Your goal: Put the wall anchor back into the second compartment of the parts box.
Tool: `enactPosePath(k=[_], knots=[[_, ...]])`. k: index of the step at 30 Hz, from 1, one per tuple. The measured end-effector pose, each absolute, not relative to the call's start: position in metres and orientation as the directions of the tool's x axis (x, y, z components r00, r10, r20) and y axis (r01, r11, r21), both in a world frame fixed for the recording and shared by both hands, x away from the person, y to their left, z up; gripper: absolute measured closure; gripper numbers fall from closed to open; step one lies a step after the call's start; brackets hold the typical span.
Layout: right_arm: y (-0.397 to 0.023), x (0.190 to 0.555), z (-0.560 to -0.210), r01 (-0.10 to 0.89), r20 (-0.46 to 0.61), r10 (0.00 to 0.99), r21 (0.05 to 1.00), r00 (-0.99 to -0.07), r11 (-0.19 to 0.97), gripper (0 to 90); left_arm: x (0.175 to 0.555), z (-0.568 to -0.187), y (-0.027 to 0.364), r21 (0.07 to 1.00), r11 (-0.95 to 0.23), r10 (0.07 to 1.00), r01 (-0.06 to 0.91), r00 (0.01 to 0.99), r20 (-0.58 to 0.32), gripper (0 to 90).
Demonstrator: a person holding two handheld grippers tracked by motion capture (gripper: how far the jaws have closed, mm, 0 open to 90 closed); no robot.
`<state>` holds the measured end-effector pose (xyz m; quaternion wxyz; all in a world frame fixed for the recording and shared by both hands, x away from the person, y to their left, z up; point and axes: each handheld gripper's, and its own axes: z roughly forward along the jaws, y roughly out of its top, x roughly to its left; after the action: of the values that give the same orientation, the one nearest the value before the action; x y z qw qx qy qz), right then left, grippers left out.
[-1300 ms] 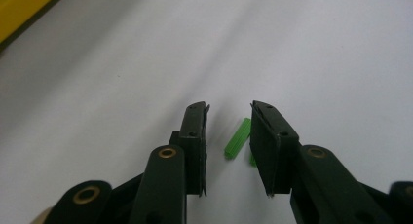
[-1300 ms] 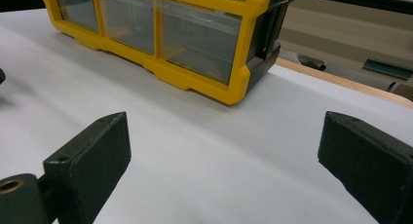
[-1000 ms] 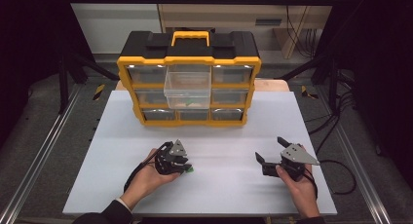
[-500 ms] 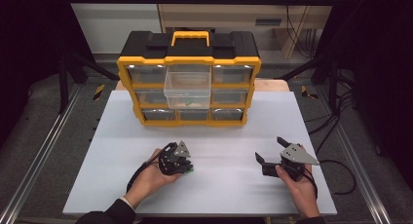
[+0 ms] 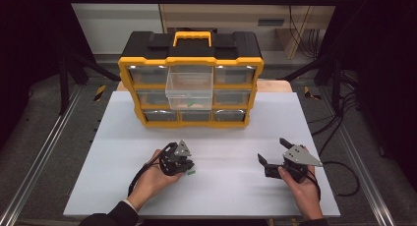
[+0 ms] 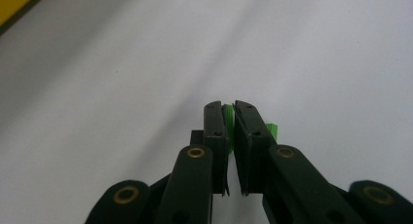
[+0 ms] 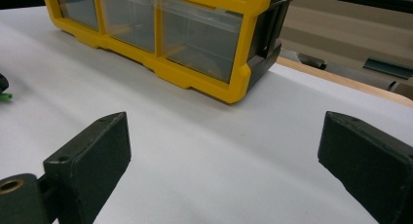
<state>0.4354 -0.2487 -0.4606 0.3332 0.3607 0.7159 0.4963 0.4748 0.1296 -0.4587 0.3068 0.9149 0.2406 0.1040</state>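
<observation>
Green piece (image 6: 228, 114), black jaws, yellow-and-black organiser (image 5: 191, 64), white table (image 5: 275, 127)

High view: white table (image 5: 206, 186) evenly lit from overhead, bright but not blown out; surroundings fall off to near black at left and right edges. Frame soft, low detail, slight noise in the dark areas. Faint short shadows under both hands. Left gripper view: table blurred, a broad diagonal soft shadow band across it, black jaws close-up and fairly sharp, mild vignetting at corners. Right gripper view: yellow organizer (image 7: 195, 78) reasonably sharp, glare on its clear drawer fronts, near jaws slightly soft, background defocused.
</observation>
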Motion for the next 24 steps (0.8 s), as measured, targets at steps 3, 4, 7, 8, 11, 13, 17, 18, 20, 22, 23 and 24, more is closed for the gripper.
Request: enactPosePath(k=[3,4,7,8,11,13,17,18,20,22,23,24], knots=[[-0.249,0.436,-0.461,0.182,-0.123,0.846,0.951,-0.519,0.250,5.3,0.474,-0.456,0.132,0.629,-0.678,0.517,0.381,0.855,0.040,84.1],[-0.249,0.436,-0.461,0.181,-0.125,0.846,0.951,-0.519,0.252,5.3,0.474,-0.455,0.132,0.636,-0.672,0.521,0.380,0.853,0.041,84.1],[-0.248,0.436,-0.461,0.183,-0.125,0.846,0.950,-0.519,0.253,5.3,0.473,-0.453,0.134,0.654,-0.653,0.532,0.381,0.846,0.039,84.1],[-0.248,0.436,-0.461,0.184,-0.125,0.845,0.949,-0.520,0.254,5.3,0.473,-0.453,0.135,0.655,-0.652,0.533,0.382,0.845,0.038,84.1],[-0.248,0.436,-0.462,0.185,-0.128,0.845,0.949,-0.519,0.257,5.3,0.473,-0.452,0.136,0.665,-0.639,0.545,0.386,0.838,0.038,84.1],[-0.248,0.436,-0.461,0.181,-0.131,0.843,0.949,-0.521,0.259,5.3,0.472,-0.451,0.137,0.676,-0.627,0.553,0.387,0.832,0.036,84.1],[-0.248,0.435,-0.460,0.181,-0.127,0.844,0.950,-0.521,0.254,5.3,0.469,-0.448,0.138,0.687,-0.619,0.557,0.382,0.829,0.041,84.1],[-0.248,0.435,-0.461,0.185,-0.123,0.845,0.950,-0.520,0.253,5.3,0.469,-0.447,0.138,0.694,-0.612,0.559,0.380,0.828,0.040,84.1],[-0.248,0.435,-0.461,0.187,-0.124,0.845,0.949,-0.520,0.254,5.3,0.468,-0.445,0.139,0.698,-0.609,0.559,0.377,0.829,0.039,84.1],[-0.248,0.435,-0.461,0.184,-0.128,0.845,0.949,-0.520,0.257,5.3,0.467,-0.443,0.139,0.707,-0.601,0.562,0.373,0.826,0.042,84.1],[-0.248,0.435,-0.461,0.184,-0.128,0.845,0.949,-0.520,0.257,5.3,0.467,-0.443,0.139,0.707,-0.601,0.562,0.373,0.826,0.042,84.1],[-0.248,0.436,-0.461,0.182,-0.130,0.844,0.949,-0.520,0.259,5.3,0.465,-0.440,0.138,0.708,-0.602,0.558,0.369,0.828,0.042,84.1]])
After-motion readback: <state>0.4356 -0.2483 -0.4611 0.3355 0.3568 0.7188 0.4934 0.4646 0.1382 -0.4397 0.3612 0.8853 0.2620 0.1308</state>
